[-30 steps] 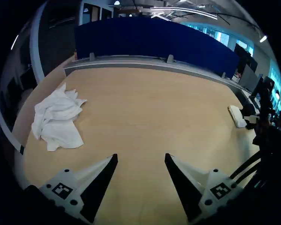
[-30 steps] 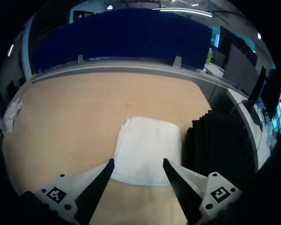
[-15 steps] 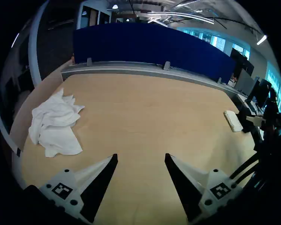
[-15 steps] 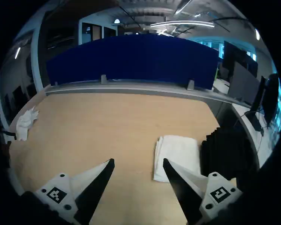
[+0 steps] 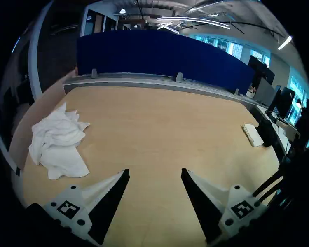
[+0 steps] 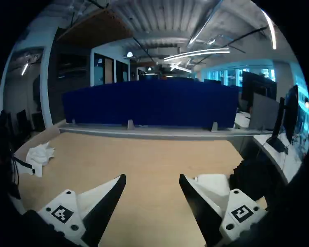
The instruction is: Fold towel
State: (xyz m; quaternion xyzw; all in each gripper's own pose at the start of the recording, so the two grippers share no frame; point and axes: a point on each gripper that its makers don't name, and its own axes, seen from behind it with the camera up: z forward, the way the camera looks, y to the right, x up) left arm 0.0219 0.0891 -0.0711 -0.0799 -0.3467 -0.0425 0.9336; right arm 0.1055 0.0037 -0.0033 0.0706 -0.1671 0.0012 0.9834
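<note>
Now, between folds: your left gripper point(image 5: 154, 169) hangs over the light wooden tabletop point(image 5: 162, 119) with its fingers spread wide and empty. Your right gripper point(image 6: 152, 175) is likewise spread wide, holds nothing, and looks level across the room. One white towel folded into a flat rectangle point(image 5: 252, 134) lies at the tabletop's right edge, just beside a dark object point(image 6: 255, 179). A crumpled white cloth towel point(image 5: 57, 142) lies in a heap near the left edge, well apart from both grippers. Judged from this layout, one towel is done and the heap comes next. You would carry both grippers to the heap, find two corners of one hem, pinch them, and draw the cloth flat before folding.
</note>
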